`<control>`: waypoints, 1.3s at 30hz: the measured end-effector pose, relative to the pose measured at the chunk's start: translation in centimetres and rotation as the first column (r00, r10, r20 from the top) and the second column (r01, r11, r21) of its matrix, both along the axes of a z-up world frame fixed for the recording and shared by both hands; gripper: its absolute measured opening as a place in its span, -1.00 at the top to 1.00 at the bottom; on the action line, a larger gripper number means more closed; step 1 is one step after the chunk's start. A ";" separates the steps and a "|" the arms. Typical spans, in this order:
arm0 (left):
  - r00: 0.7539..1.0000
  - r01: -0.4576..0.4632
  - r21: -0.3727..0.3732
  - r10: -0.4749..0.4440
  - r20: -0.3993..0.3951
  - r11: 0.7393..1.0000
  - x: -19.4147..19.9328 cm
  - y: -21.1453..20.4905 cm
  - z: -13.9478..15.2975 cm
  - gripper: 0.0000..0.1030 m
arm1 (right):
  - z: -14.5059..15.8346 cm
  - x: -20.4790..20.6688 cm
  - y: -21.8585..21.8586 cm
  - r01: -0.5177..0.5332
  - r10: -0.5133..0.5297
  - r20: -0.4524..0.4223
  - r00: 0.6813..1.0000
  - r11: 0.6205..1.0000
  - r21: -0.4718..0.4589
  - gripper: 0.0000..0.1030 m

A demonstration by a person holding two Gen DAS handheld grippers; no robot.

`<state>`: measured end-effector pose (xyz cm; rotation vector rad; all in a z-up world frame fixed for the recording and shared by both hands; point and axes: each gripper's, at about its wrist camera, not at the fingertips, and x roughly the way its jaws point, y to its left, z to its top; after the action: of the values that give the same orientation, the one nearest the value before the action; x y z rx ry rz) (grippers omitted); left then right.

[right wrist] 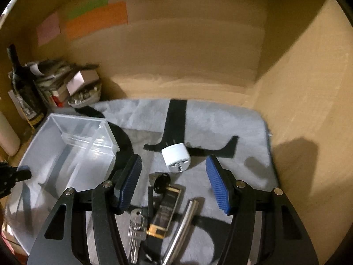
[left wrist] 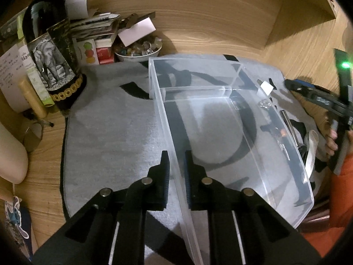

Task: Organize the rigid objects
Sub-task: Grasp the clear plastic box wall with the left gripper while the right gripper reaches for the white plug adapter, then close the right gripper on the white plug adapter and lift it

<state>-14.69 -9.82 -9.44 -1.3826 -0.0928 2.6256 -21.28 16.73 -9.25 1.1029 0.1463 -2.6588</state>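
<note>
Left tongs (left wrist: 176, 167) are pinching the clear bin's (left wrist: 220, 119) wall mid-mat; right tongs (right wrist: 174, 181) are hovering spread near the white adapter (right wrist: 176, 158). You're best centring over it before closing.

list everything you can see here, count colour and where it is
clear bin: 1, transparent, with dividers, on the mat's left part, wall clamped
mat: 1, grey with black shapes, on the wooden desk
plug adapter: 1, white, mid mat
keys: 1 bunch, silver, near mat edge
metal tube: 1, silver, right of the keys
flat case: 1, black and gold, between keys and tube
bottle: 1, dark, elephant label, far left
bowl: 1, white, holding trinkets, behind the bin
sticky notes: pink, green, orange, back wall
left tool: black pads, shut on the bin wall
right tool: blue pads, open above the items
</note>
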 end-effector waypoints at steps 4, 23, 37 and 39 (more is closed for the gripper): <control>1.000 -0.006 0.003 0.006 -0.009 1.000 0.2 -0.1 0.0 0.75 | -1.7 -1.9 -1.0 -0.017 0.014 0.070 0.997 0.999 0.039 -0.11; 0.999 -0.022 0.000 0.022 -0.036 1.000 0.3 0.1 -0.1 0.76 | -2.3 -3.8 -1.3 -0.012 0.004 0.121 0.993 0.997 0.070 0.34; 0.999 -0.035 -0.025 0.035 -0.026 0.999 0.2 0.5 -0.3 0.76 | 2.9 1.5 -2.5 -0.071 0.074 -0.073 0.995 0.997 0.033 0.34; 0.999 -0.035 -0.030 0.034 -0.025 0.999 0.2 0.6 -0.3 0.76 | 3.5 2.4 -3.3 -0.094 0.097 -0.101 0.990 0.995 0.038 0.34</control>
<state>-14.49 -9.25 -9.71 -1.3703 -0.0751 2.6820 -18.93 13.40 -5.70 0.9435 0.2569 -2.6368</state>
